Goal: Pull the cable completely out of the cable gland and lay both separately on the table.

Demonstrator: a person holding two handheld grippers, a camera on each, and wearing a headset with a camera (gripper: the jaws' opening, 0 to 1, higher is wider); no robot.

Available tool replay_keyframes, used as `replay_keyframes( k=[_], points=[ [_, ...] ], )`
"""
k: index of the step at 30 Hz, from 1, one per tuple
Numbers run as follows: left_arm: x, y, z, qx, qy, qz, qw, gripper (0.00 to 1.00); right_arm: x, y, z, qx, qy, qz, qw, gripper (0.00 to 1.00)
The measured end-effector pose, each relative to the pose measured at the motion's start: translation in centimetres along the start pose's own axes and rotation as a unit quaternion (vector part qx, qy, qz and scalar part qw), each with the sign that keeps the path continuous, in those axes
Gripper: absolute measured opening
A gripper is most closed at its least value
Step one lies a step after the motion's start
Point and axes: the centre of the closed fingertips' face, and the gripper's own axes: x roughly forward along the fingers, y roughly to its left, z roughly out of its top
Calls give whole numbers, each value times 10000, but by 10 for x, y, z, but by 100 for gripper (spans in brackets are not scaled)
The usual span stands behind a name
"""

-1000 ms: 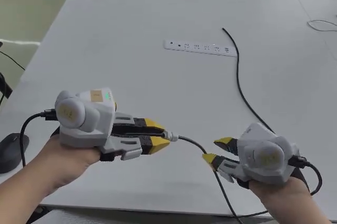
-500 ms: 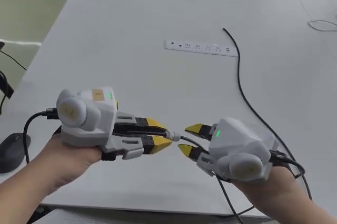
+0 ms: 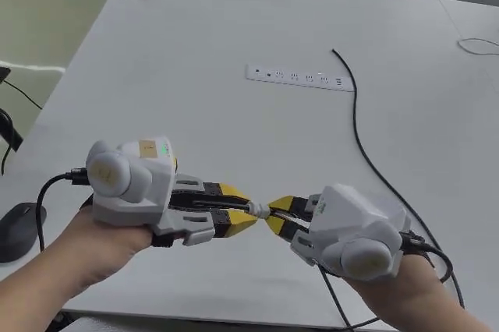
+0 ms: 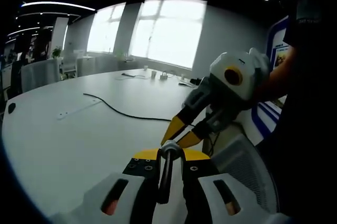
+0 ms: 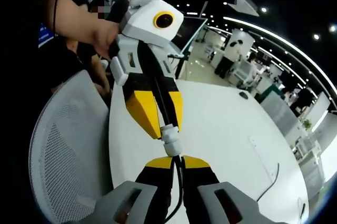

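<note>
Right gripper (image 3: 274, 217) has closed in, its view showing cable (image 5: 179, 181) leaving cable gland (image 5: 170, 139).

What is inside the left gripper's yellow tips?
The pale cable gland; its end pokes out, with the black cable leaving it. The gland's rear is covered by the left gripper.

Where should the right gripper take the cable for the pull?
On the black cable right where it leaves the gland, coming head-on toward the left gripper. The cable runs straight out of the gland there, so the pull should stay along its axis.
</note>
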Motion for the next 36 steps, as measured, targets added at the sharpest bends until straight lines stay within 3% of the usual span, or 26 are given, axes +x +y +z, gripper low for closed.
replay_keyframes(
  k=[14, 19, 24, 34, 36],
  points=[
    [1, 0, 4, 32, -25, 11, 10000, 15, -1, -4, -8, 43, 130, -47, 9999, 0],
    [1, 0, 7, 5, -83, 18, 10000, 15, -3, -9, -16, 497, 202, -83, 9985, 0],
    [2, -1, 9, 40, -90, 37, 9999, 15, -4, -11, -23, 714, 280, -109, 9970, 0],
    [2, 2, 9, 27, -97, 102, 9999, 15, -9, -14, -55, 1244, 520, -194, 9907, 0],
    [3, 2, 9, 16, -95, 110, 9999, 15, -11, -13, -64, 1467, 594, -192, 9872, 0]
  ],
)
